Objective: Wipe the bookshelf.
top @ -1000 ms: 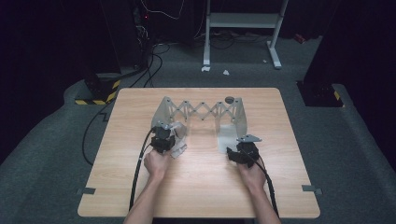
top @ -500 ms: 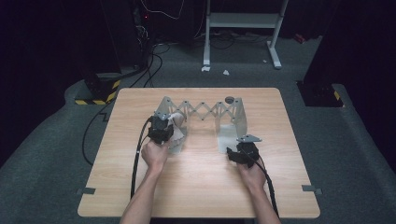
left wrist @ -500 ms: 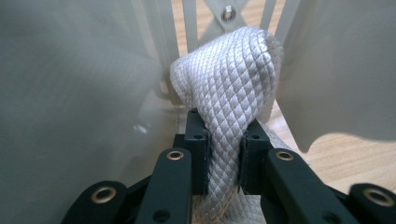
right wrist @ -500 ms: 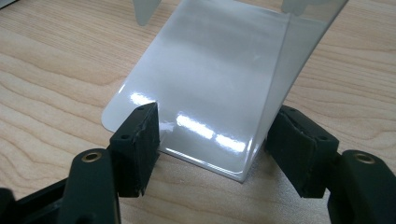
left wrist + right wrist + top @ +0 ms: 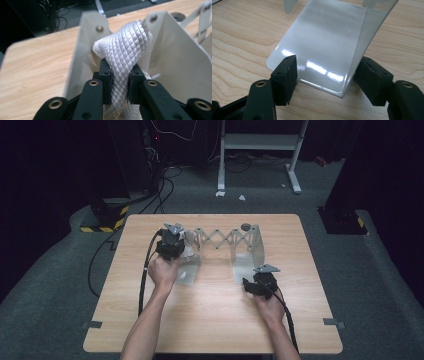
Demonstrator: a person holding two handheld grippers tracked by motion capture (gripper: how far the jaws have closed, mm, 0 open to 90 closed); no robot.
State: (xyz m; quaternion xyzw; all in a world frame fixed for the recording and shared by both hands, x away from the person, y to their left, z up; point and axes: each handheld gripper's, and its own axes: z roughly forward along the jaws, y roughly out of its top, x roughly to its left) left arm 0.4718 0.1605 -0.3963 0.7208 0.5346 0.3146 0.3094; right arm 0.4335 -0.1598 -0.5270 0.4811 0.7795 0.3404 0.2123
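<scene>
Left gripper view: left gripper point(image 5: 119, 83) pinches the white cloth point(image 5: 126, 50) draped between the rack's plates point(image 5: 175, 55)

Left gripper point(image 5: 172, 236): raised above the table point(image 5: 210, 320), jaws closed tight on a white woven cloth point(image 5: 125, 57). Right gripper point(image 5: 257, 282): low at the table surface, jaws spread wide, pads clear. Both forearms reach forward over the table's near edge.

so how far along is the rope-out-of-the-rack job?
Done: left gripper is shut on the white braided rope, pinched between its pads.
In hand: the rope sits between the left end plates of the extendable rack. Right gripper straddles the rack's right base plate, jaws open.
Left: getting the rope clear of the rack.
</scene>
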